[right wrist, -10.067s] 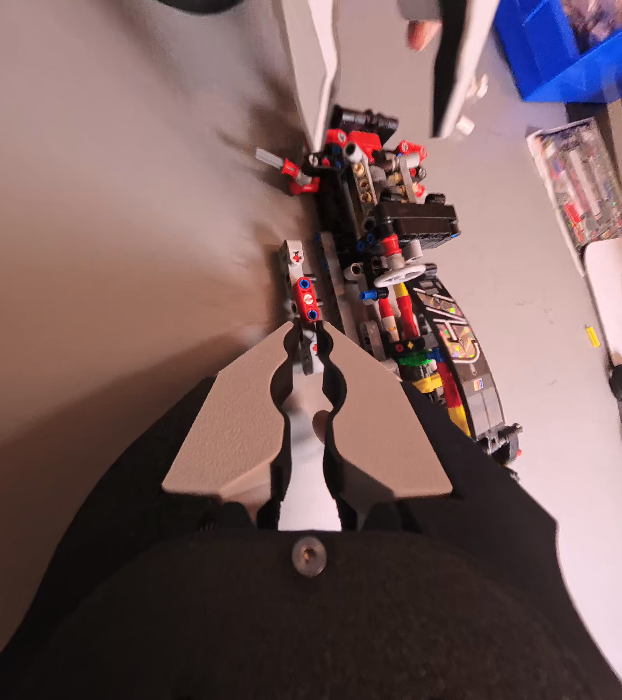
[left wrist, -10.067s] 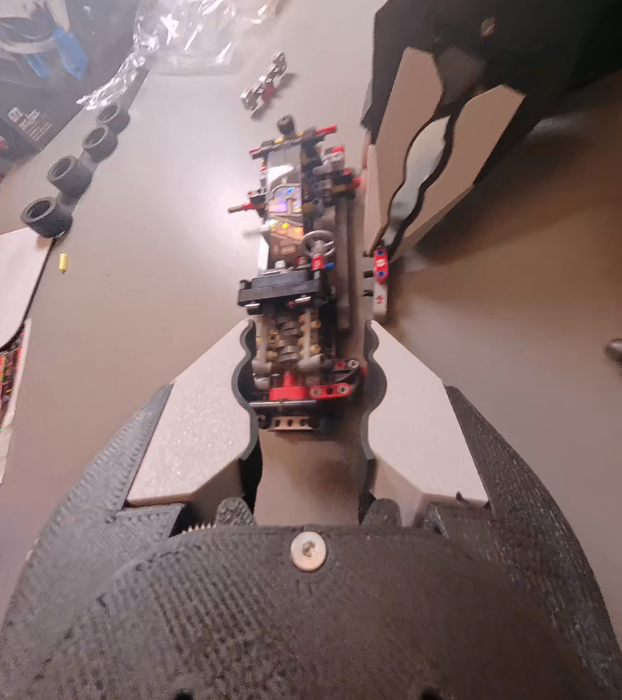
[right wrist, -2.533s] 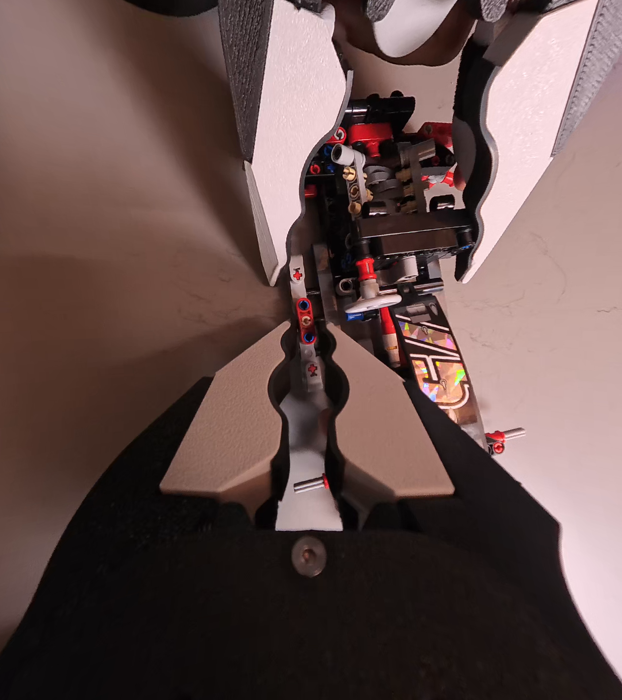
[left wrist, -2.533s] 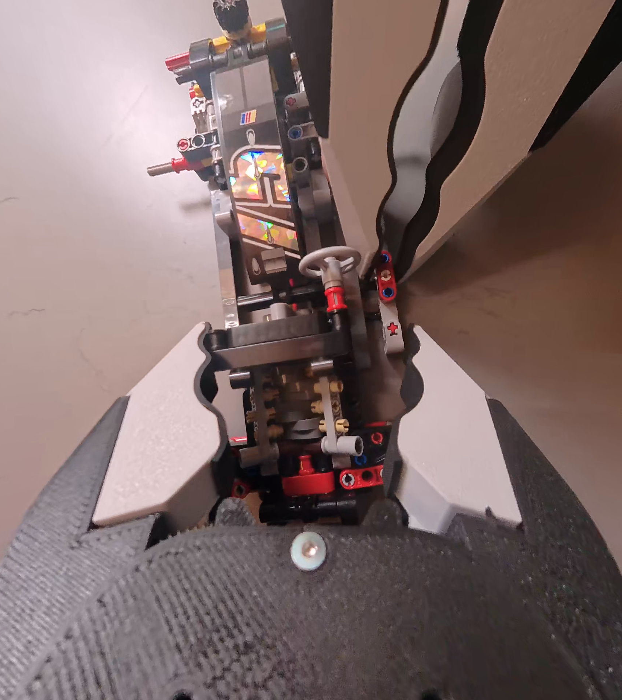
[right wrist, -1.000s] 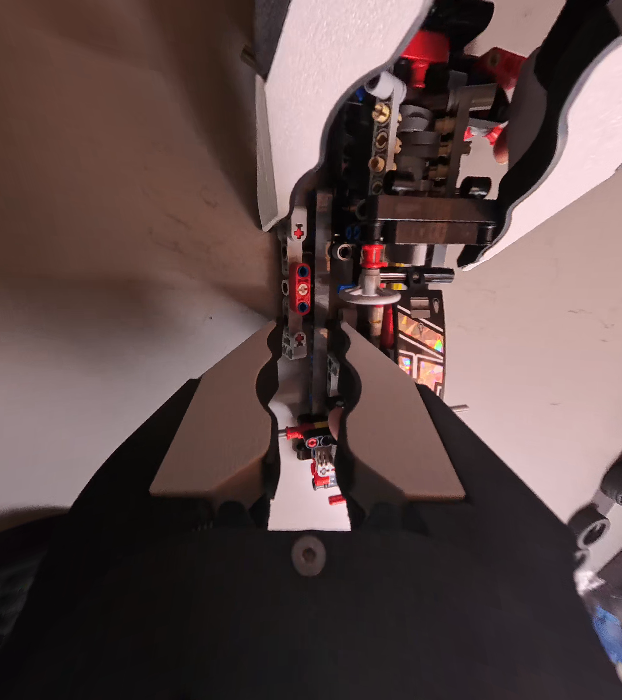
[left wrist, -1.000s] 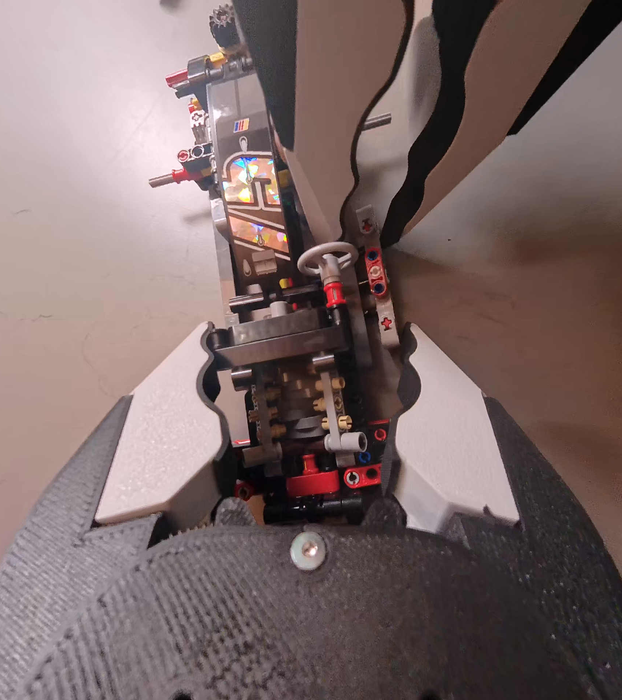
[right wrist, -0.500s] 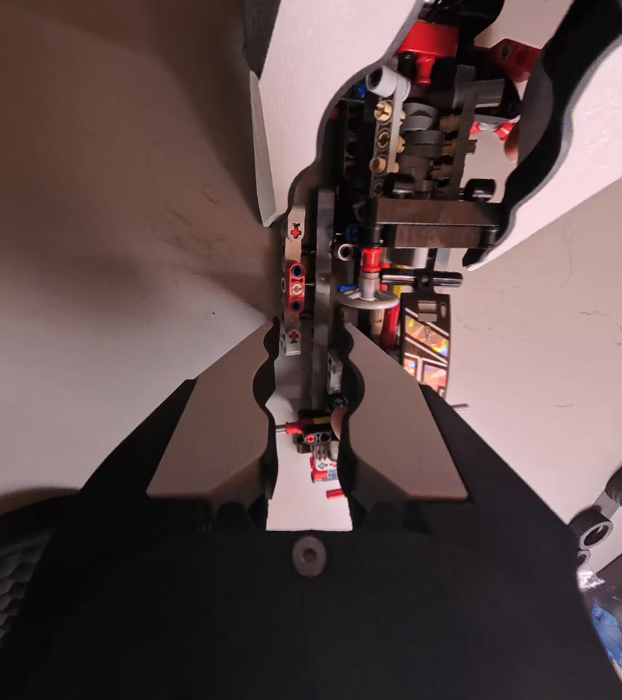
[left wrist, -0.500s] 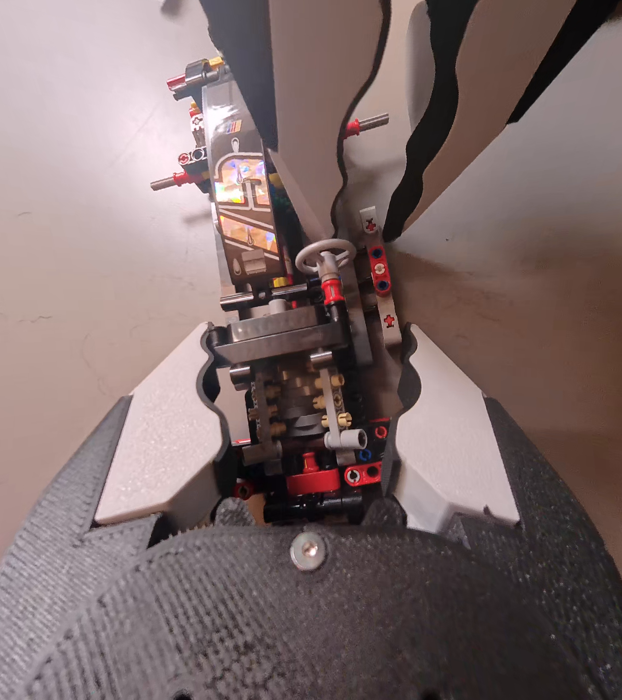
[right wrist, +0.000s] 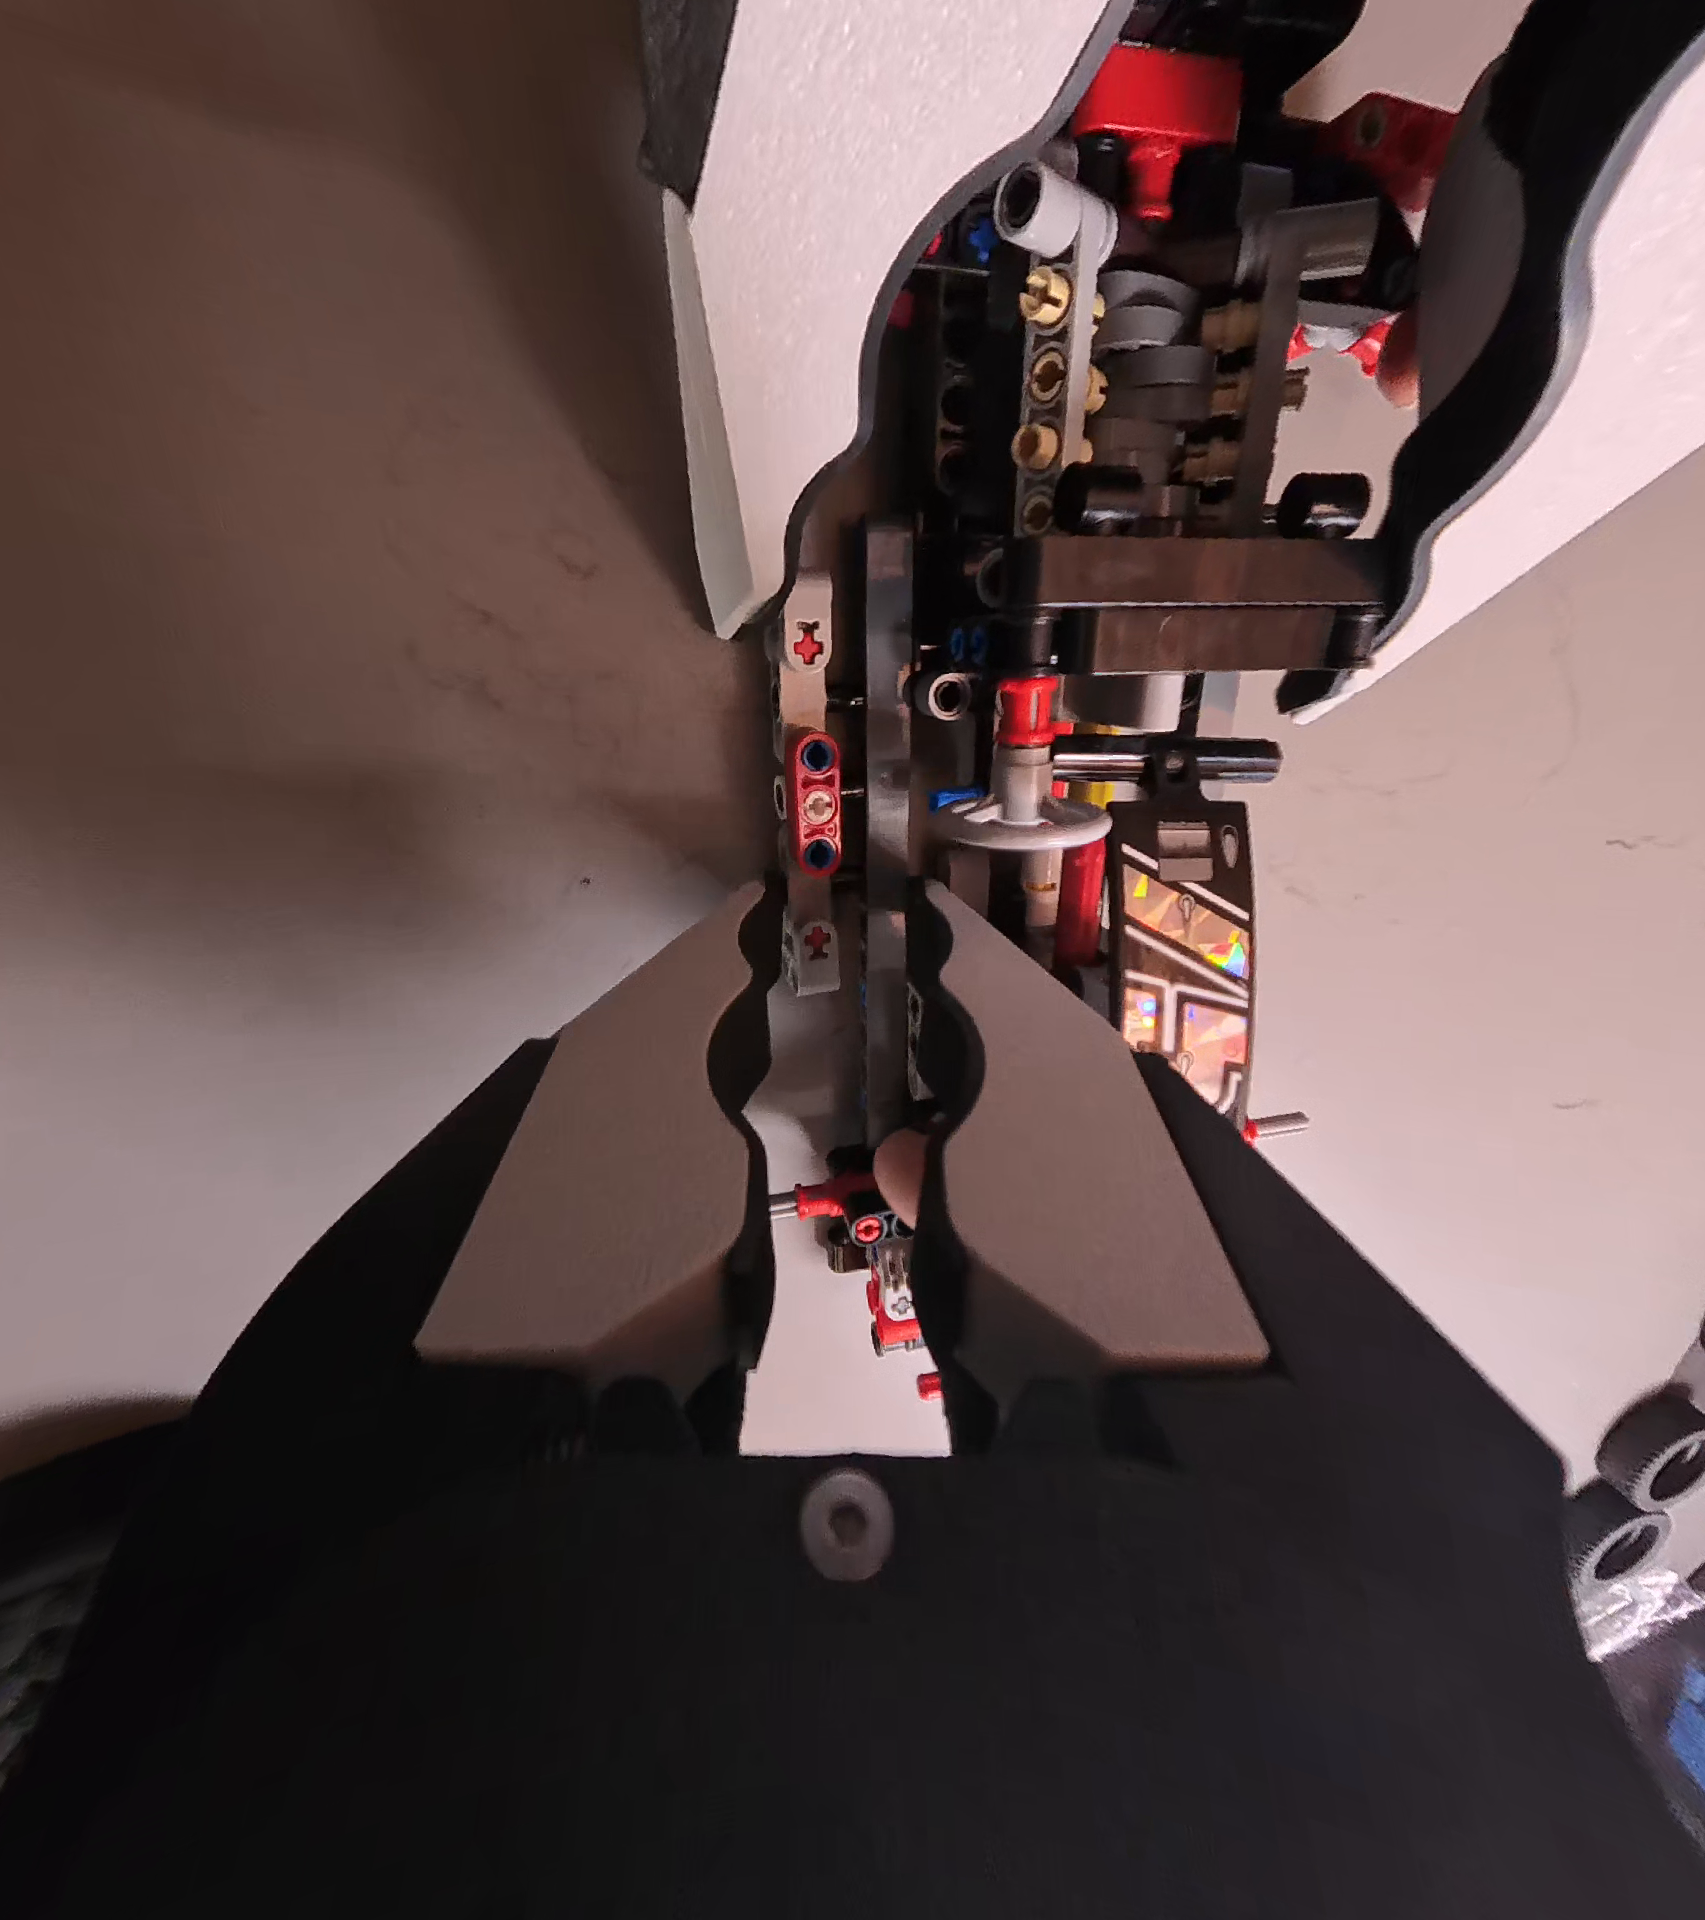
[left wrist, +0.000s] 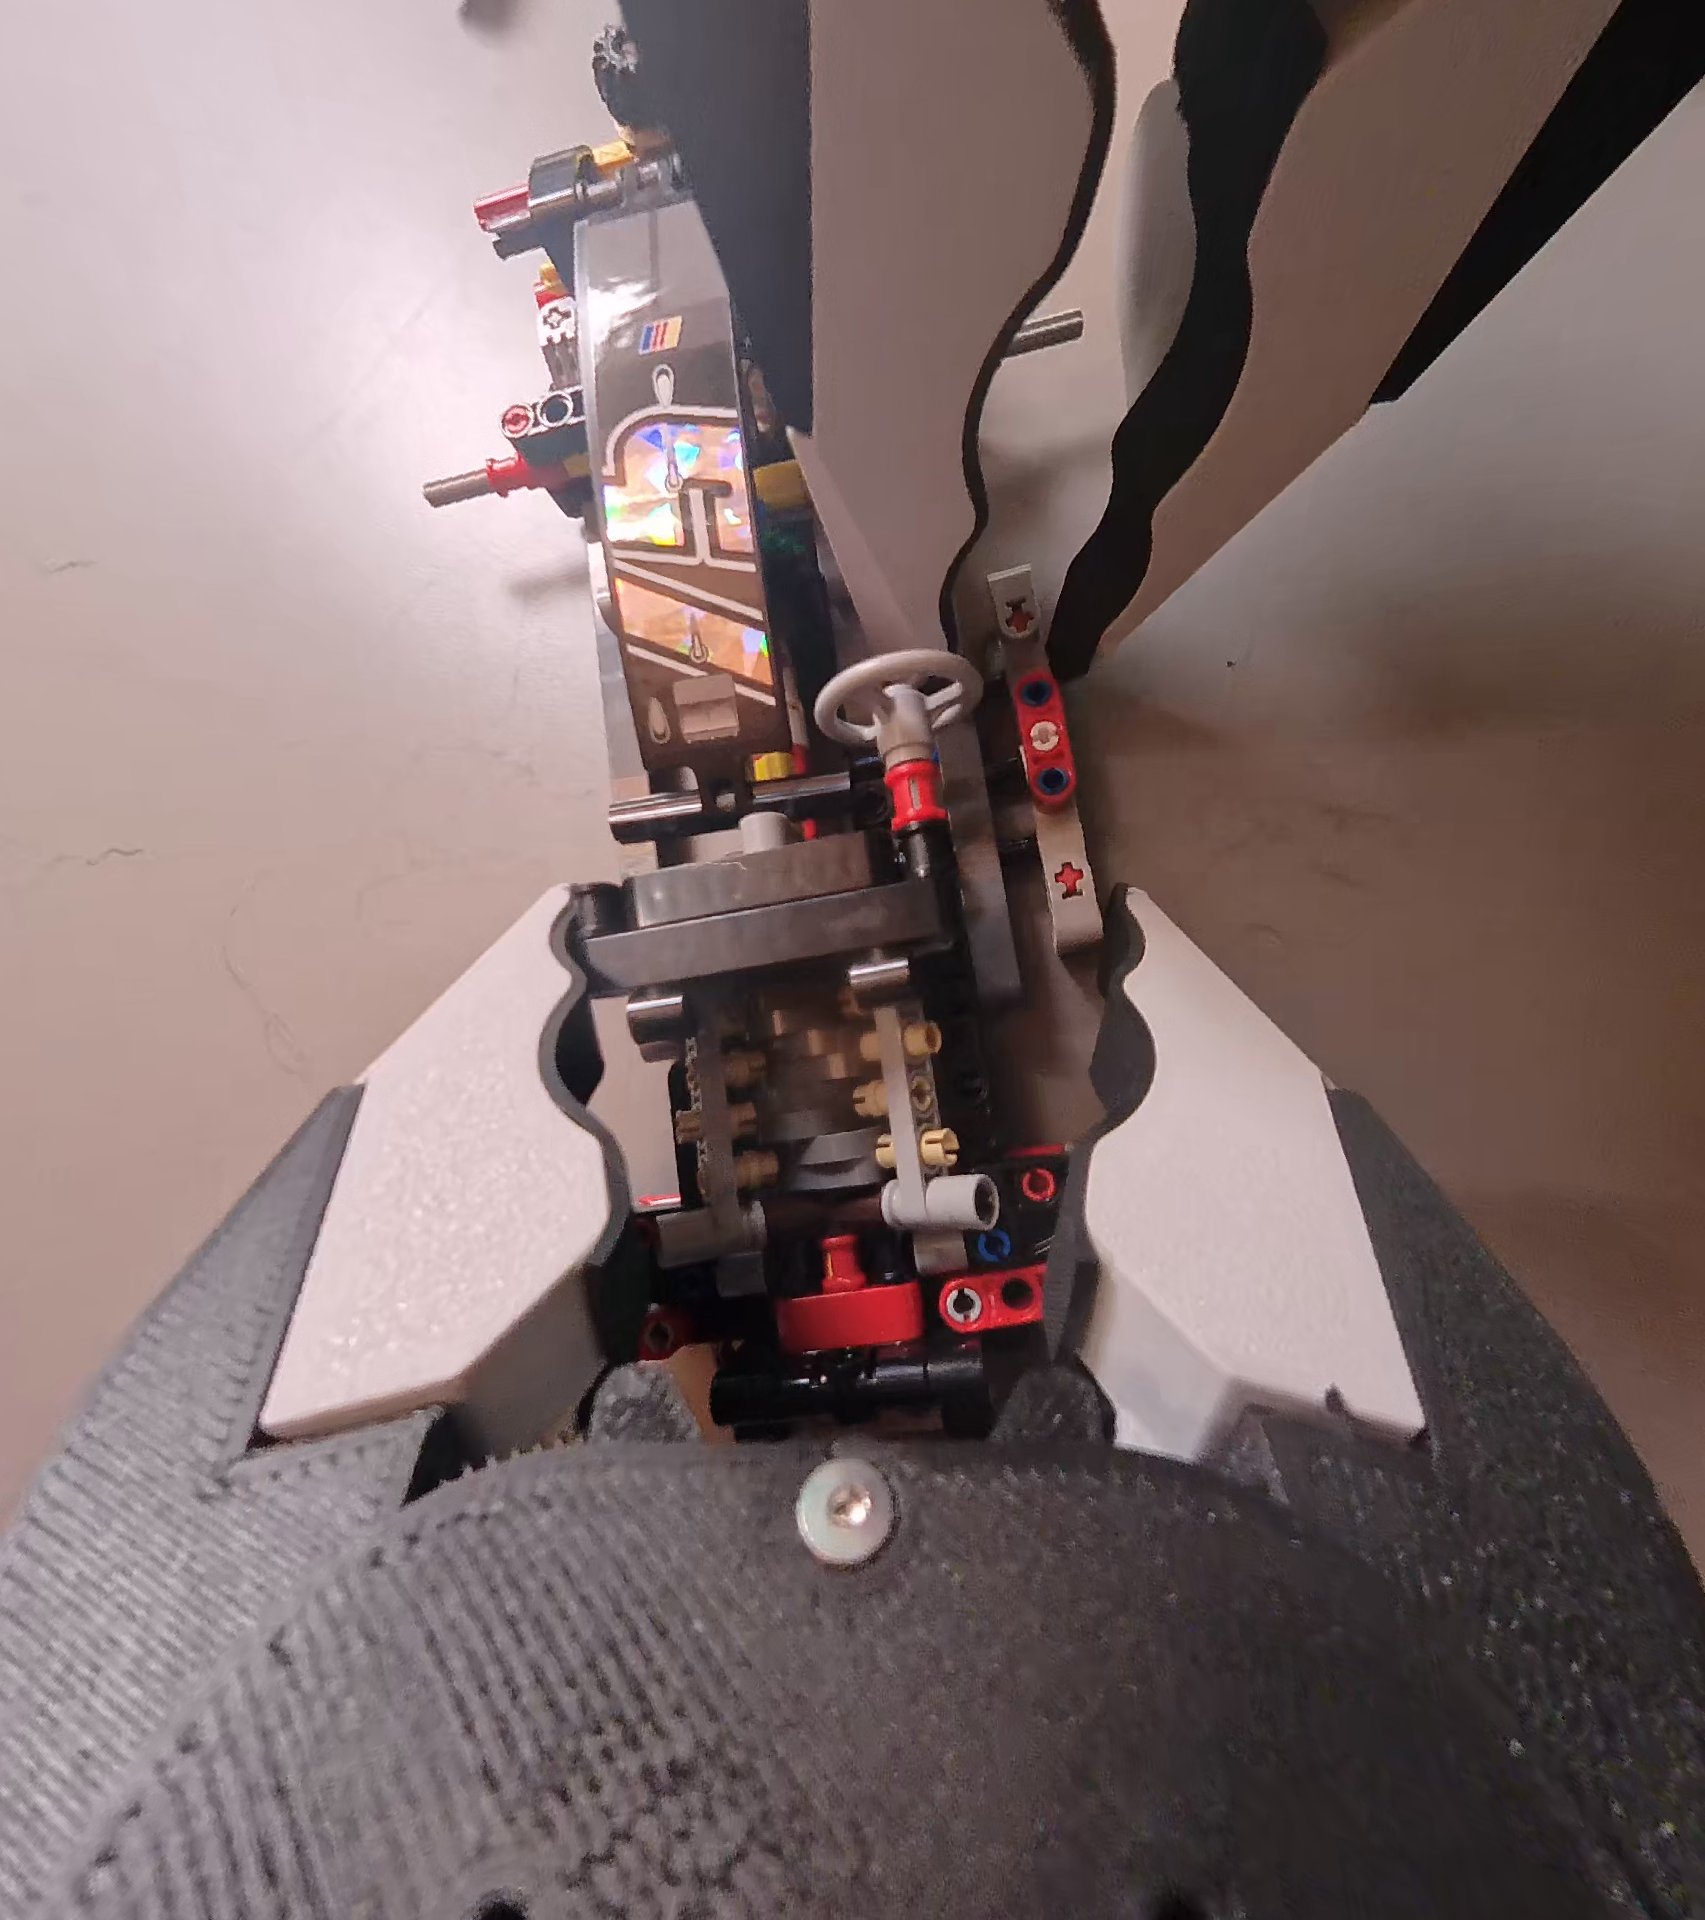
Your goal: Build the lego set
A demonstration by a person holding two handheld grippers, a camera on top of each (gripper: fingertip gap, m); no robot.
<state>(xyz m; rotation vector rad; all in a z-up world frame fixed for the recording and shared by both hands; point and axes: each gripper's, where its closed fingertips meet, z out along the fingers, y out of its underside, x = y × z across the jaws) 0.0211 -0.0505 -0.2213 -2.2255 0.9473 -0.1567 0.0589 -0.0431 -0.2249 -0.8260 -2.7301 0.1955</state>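
The left claw is clamping the engine end of the toy car on the worktop; beyond, the right claw is squeezing the grey side strip onto the car's flank, best pressed squarely.

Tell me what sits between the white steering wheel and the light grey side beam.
In the left wrist view, a dark grey beam of the car's frame runs between the steering wheel and the light grey side beam.

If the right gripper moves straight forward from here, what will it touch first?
Probably the left gripper, facing it along the lego car. The right gripper is closed on the car's side beam, so the car moves too.
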